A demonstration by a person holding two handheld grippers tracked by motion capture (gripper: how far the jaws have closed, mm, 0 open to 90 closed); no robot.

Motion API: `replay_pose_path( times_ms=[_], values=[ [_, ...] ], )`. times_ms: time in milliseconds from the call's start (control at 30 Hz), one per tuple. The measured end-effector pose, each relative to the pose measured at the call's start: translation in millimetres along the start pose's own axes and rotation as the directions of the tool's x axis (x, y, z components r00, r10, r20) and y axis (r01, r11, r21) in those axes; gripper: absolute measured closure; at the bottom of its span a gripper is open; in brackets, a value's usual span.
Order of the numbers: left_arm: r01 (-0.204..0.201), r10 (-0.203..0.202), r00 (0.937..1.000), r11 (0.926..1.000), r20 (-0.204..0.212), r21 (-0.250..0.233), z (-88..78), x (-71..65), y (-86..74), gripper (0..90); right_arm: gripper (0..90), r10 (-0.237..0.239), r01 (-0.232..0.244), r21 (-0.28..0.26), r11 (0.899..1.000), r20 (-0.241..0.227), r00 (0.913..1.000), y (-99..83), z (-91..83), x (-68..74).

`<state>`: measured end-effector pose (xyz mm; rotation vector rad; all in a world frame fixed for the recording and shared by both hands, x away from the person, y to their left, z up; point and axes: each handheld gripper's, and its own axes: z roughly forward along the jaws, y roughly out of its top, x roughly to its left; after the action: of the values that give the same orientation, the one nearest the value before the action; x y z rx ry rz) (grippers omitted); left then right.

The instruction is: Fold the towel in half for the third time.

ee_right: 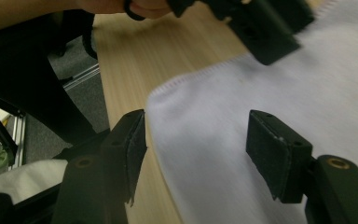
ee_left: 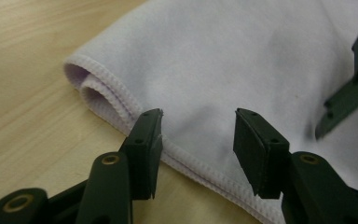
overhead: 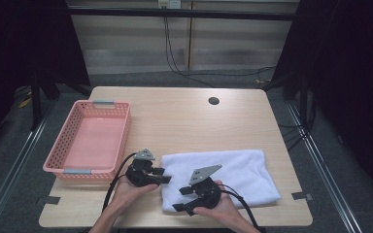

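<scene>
Far half of the tabletop (overhead: 184,116) lies bare apart from a small round hole (overhead: 213,101) near the back edge. A pink basket (overhead: 90,141) takes up the left side; its inside is unoccupied and open from above. A folded white towel (overhead: 238,177) covers the near right. Left tongs (overhead: 161,175) stand with jaws apart at the towel's left edge; right tongs (overhead: 180,199) stand parted over its near left corner. Bare wood separates basket and towel.

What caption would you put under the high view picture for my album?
Two open grippers, left gripper and right gripper, at the near-left corner of a folded white towel, beside an empty pink basket.
</scene>
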<state>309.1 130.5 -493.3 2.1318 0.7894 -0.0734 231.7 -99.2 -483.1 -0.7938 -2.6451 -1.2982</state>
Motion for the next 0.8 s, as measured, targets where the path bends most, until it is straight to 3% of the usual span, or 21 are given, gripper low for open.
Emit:
replay_pose_path(
  times_ms=[100,267,400,433,567,633,700,733,767,800],
  values=[
    [0.007,-0.007,1.0,0.9999,-0.007,-0.014,-1.8,1.2,1.5,50.4,35.7,-0.022,0.022,0.01,1.0,-0.004,0.9998,7.1,15.3,6.1],
    [0.01,-0.011,0.9999,0.9997,-0.011,-0.021,-4.0,2.3,1.9,49.9,32.8,-0.095,0.092,0.049,0.995,0.054,0.994,12.7,33.5,7.8],
    [0.017,-0.017,0.9998,0.9993,-0.011,-0.034,-6.2,4.5,2.3,49.7,33.0,-0.136,0.133,0.047,0.99,0.079,0.9876,10.9,35.2,5.5],
    [0.019,-0.019,0.9997,0.9992,-0.012,-0.035,-7.0,5.1,2.3,49.7,32.6,-0.12,0.117,0.045,0.992,0.075,0.9899,10.3,34.1,5.4],
    [0.03,-0.03,0.9994,0.9983,-0.016,-0.049,-9.0,7.4,3.0,49.4,32.1,-0.146,0.142,0.047,0.989,0.102,0.984,7.8,33.3,5.0],
    [0.028,-0.029,0.9994,0.9981,-0.018,-0.055,-10.2,9.3,3.5,49.2,31.9,-0.194,0.19,0.046,0.981,0.127,0.9727,4.0,36.4,7.4],
    [0.044,-0.046,0.9986,0.9966,-0.024,-0.069,-9.4,9.5,4.1,49.0,31.8,-0.258,0.252,0.057,0.966,0.175,0.9502,0.2,39.1,14.1],
    [0.039,-0.041,0.9985,0.9968,-0.036,-0.07,-9.1,10.3,4.5,49.0,31.7,-0.256,0.25,0.058,0.967,0.187,0.9483,-0.5,39.6,16.3],
    [0.03,-0.032,0.9989,0.9975,-0.036,-0.065,-9.1,12.3,5.2,49.1,33.2,-0.25,0.244,0.054,0.968,0.177,0.9521,-0.9,39.2,14.9],
    [0.051,-0.053,0.9981,0.9958,-0.032,-0.076,-8.2,12.6,5.8,49.1,40.3,-0.255,0.25,0.05,0.967,0.179,0.9503,-0.8,38.3,12.7]
  ],
)
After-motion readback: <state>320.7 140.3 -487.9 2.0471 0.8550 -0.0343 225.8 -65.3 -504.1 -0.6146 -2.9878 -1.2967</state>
